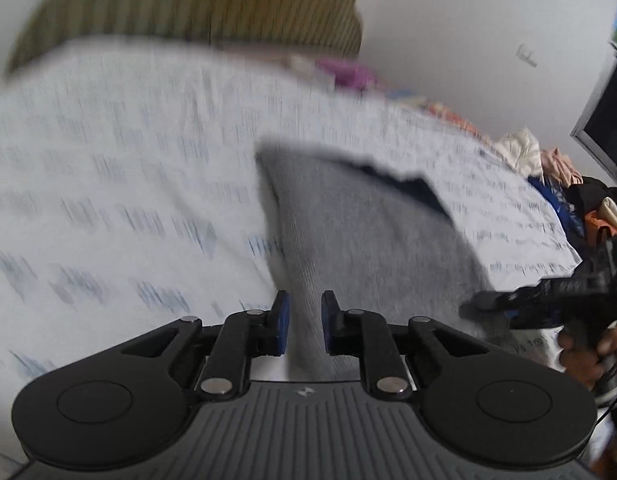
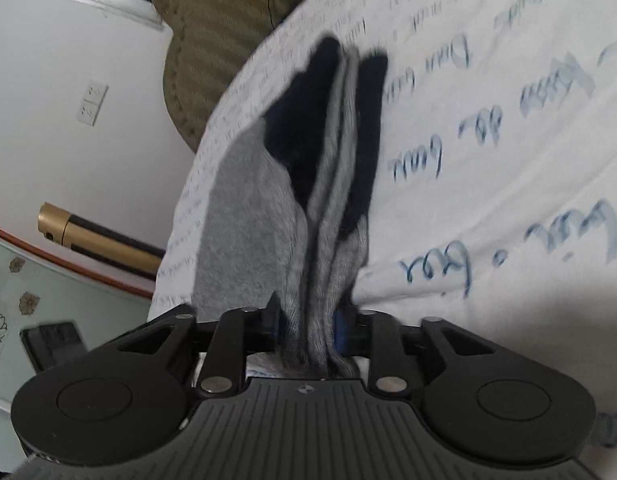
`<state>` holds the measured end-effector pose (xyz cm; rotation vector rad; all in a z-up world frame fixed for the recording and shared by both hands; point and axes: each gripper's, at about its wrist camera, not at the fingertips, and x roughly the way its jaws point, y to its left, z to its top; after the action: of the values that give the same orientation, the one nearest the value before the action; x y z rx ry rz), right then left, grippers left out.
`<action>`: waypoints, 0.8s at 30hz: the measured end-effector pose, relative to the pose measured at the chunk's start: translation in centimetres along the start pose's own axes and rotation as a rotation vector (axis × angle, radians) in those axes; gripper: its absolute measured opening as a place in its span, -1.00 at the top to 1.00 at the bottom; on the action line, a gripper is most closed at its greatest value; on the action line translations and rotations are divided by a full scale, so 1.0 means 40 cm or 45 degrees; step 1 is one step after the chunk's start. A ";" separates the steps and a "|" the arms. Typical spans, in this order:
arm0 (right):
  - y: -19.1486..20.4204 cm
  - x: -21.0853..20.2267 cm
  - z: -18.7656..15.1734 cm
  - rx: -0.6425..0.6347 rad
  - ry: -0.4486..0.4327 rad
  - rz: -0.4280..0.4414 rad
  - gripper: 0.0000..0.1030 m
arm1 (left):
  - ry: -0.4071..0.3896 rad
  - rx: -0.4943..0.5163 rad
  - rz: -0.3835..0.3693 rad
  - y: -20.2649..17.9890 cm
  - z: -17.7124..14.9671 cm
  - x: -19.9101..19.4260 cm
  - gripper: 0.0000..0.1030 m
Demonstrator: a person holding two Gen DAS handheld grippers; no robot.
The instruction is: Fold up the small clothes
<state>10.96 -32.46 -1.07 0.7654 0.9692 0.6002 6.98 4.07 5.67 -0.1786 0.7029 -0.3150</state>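
A grey sock with dark navy parts hangs over the white bed sheet with blue writing. My left gripper is partly open, with sock fabric showing between its blue pads; the pads stand apart from it. My right gripper is shut on the bunched grey and navy sock, held in several folded layers above the sheet. It also shows in the left wrist view at the sock's right edge, held by a hand.
An olive striped cushion lies at the head of the bed. A pile of clothes sits at the bed's right edge. In the right wrist view there is a white wall with sockets, a gold and black tube and a floral surface.
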 end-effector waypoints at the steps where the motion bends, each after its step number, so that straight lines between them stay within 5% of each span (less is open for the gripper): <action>1: 0.008 -0.020 0.015 -0.018 -0.034 0.006 0.11 | -0.069 0.062 0.038 -0.009 0.015 -0.022 0.63; 2: 0.016 -0.036 0.033 -0.028 -0.072 0.009 0.04 | -0.132 0.112 0.075 -0.019 0.032 -0.034 0.42; 3: 0.020 -0.047 0.059 -0.035 -0.112 0.000 -0.09 | -0.178 0.136 0.100 -0.030 0.050 -0.034 -0.01; 5: 0.027 -0.044 0.121 -0.043 -0.191 -0.047 -0.22 | -0.230 0.113 0.148 -0.052 0.075 -0.004 -0.34; 9: -0.002 0.029 0.253 0.030 -0.268 -0.166 -0.26 | -0.267 0.335 0.045 -0.185 0.021 0.072 -0.34; 13: -0.033 0.140 0.323 0.102 -0.205 -0.218 -0.22 | -0.167 0.692 -0.082 -0.335 -0.095 0.149 -0.34; 14: -0.029 0.163 0.327 0.092 -0.186 -0.203 -0.10 | -0.083 0.701 -0.129 -0.350 -0.112 0.173 -0.34; 15: -0.017 0.181 0.331 0.049 -0.171 -0.194 0.51 | 0.019 0.678 -0.176 -0.358 -0.126 0.199 -0.34; 16: 0.000 0.201 0.330 -0.011 -0.138 -0.200 0.53 | 0.083 0.652 -0.187 -0.361 -0.140 0.218 -0.34; 20: 0.036 0.182 0.341 -0.162 -0.163 -0.249 0.56 | 0.070 0.704 -0.176 -0.381 -0.164 0.223 -0.31; 24: -0.058 0.177 0.337 -0.030 -0.179 -0.227 0.60 | 0.072 0.692 -0.179 -0.379 -0.158 0.239 -0.31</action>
<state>26.33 -32.62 -1.72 0.6825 0.8883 0.3971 6.30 -13.77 -0.82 0.2998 0.6388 -0.6347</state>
